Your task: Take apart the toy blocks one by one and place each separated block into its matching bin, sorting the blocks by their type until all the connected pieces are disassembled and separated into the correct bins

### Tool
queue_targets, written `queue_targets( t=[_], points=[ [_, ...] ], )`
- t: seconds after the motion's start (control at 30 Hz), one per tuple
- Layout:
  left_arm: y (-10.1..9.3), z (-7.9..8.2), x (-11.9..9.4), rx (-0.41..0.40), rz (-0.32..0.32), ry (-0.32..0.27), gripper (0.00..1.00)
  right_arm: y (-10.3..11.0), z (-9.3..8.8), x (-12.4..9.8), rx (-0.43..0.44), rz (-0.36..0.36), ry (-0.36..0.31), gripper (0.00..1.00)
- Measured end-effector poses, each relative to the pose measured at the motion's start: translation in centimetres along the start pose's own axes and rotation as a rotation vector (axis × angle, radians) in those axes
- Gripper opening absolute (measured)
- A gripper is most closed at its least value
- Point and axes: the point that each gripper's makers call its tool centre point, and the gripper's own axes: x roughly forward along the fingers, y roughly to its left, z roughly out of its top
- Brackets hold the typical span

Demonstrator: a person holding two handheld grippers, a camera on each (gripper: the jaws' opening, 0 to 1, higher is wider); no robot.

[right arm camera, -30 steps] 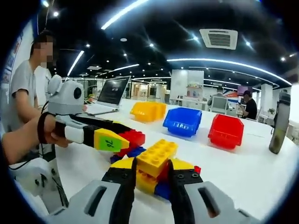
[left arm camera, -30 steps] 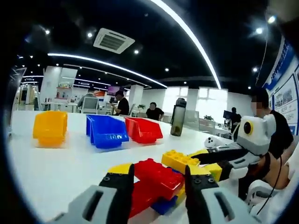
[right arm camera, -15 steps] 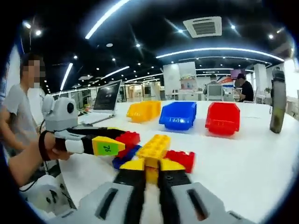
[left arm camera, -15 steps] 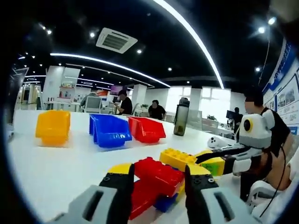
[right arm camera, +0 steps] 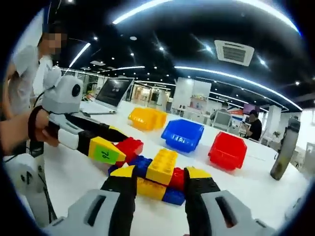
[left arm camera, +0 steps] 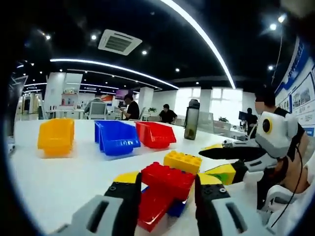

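A cluster of connected blocks is seen lying on the white worktop, made of red, yellow and blue pieces. In the left gripper view, the left gripper is closed on the red block of the cluster, its jaws pressed to either side. In the right gripper view, the right gripper is set with its jaws spread around the yellow block; whether they touch it cannot be told. Farther back on the worktop, a yellow bin, a blue bin and a red bin are lined up side by side. A dark bottle is stood beyond them.
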Motion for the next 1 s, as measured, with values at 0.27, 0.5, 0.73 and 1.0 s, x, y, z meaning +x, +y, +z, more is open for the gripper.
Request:
queue_targets(
  t=[0.27,0.5,0.73,1.0],
  points=[
    [0.1,0.2,0.5,-0.02,-0.001,-0.002,0.46,-0.1,-0.3,1.2,-0.01,-0.023,0.005,0.27],
    [0.1,0.0,0.5,-0.03,0.0,0.0,0.46,0.0,-0.2,0.5,0.077,-0.028,0.002,0.24],
    [-0.1,0.0,0.5,-0.03,-0.013,0.0,0.46,0.1,-0.3,0.1,0.182,-0.004,0.024,0.22],
    [-0.1,-0.1,0.3,-0.035,-0.026,0.003,0.46,0.3,0.0,-0.5,0.352,0.056,0.042,0.21]
  ],
)
